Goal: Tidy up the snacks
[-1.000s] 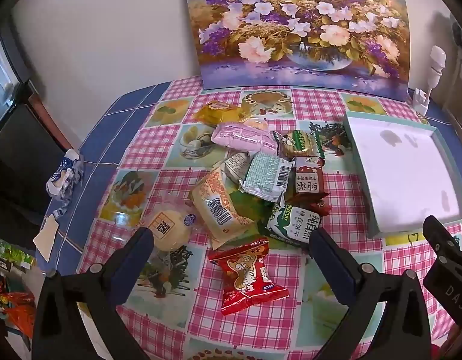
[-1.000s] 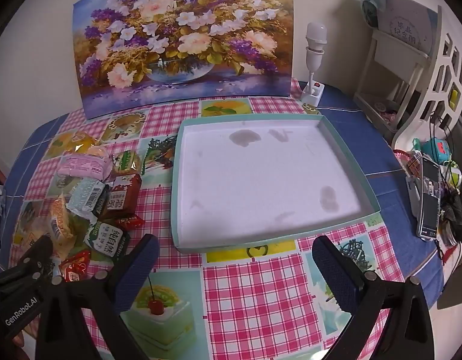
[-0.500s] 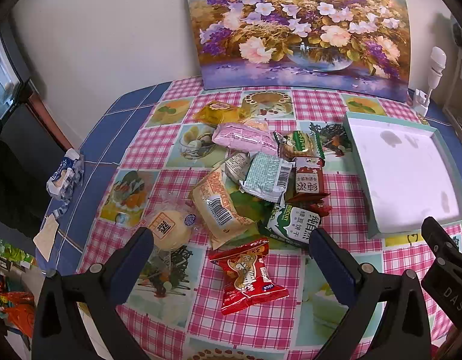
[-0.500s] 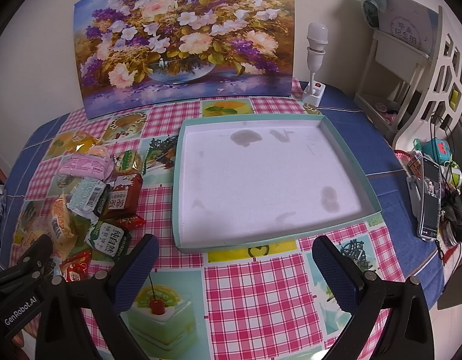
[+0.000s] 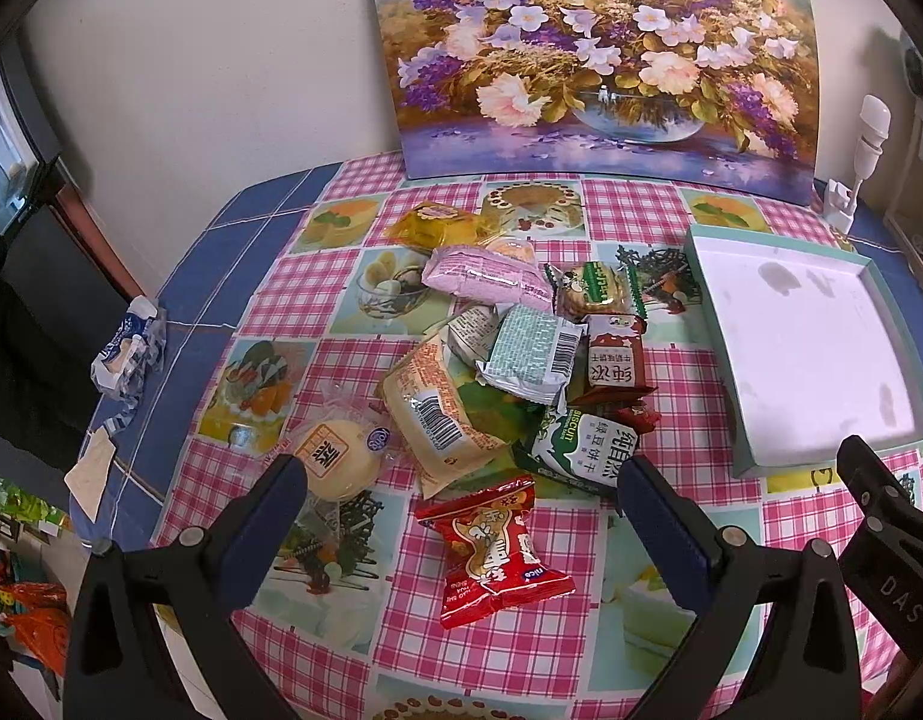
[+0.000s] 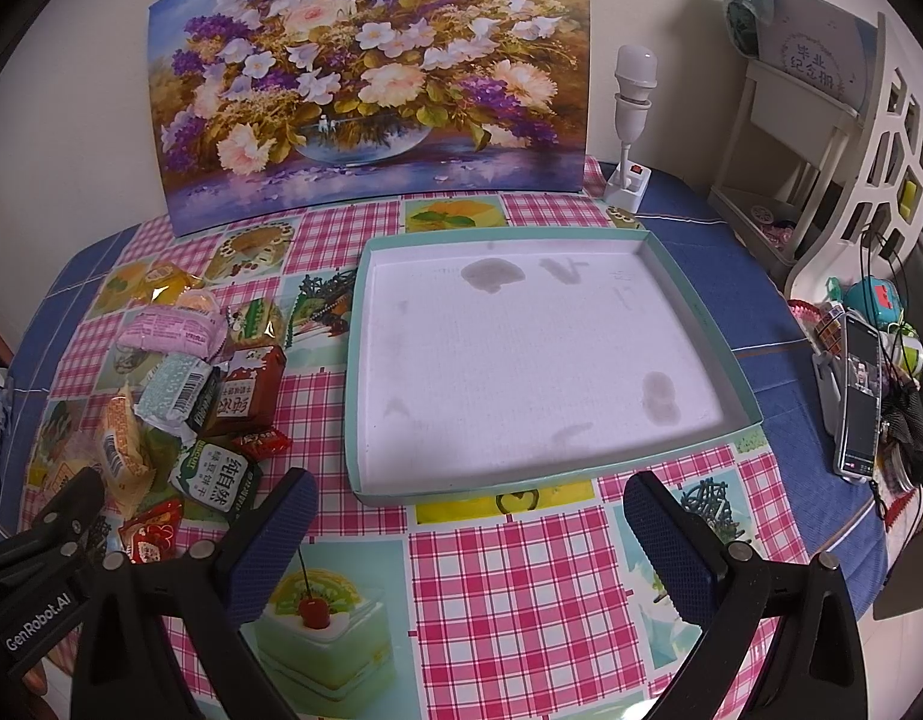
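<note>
A pile of wrapped snacks lies on the checked tablecloth: a red packet nearest me, a green biscuit pack, a round yellow cake, a pink pack and several more. An empty teal-rimmed white tray sits to their right. My left gripper is open and empty, hovering over the red packet. My right gripper is open and empty in front of the tray's near rim. The snack pile also shows in the right wrist view.
A flower painting leans on the wall at the back. A small white lamp stands beside it. A phone and clutter sit at the table's right edge. A crumpled blue-white wrapper lies at the left edge.
Both grippers have hardly moved; the views shift only slightly. Both stay open and empty.
</note>
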{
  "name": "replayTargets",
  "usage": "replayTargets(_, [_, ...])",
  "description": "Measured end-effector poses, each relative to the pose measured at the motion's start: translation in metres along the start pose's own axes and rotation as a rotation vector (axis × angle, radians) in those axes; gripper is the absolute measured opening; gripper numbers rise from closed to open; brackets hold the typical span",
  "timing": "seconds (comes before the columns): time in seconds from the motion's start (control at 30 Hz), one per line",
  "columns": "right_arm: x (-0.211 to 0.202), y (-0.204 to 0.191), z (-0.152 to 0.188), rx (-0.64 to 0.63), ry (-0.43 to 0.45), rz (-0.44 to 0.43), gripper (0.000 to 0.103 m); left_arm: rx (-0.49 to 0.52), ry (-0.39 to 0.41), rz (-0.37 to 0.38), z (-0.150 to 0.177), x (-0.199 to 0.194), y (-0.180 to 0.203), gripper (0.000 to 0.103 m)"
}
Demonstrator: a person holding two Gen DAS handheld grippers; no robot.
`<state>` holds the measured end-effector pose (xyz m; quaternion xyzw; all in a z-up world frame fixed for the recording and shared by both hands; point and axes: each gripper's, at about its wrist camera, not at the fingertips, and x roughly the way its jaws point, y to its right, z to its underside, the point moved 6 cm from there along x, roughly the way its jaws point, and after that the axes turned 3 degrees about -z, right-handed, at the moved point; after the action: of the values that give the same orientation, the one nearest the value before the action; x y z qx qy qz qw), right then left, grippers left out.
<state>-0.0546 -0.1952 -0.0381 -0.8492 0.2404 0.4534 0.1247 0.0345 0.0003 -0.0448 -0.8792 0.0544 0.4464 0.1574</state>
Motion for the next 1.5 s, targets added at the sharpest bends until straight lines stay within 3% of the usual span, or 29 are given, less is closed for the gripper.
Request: replayTargets(1.5, [-0.0002, -0.0016, 0.0005, 0.001, -0.003, -0.001, 0.103, -0.01, -0.009, 0.005, 0.0044, 0.0014, 0.0003, 0.103])
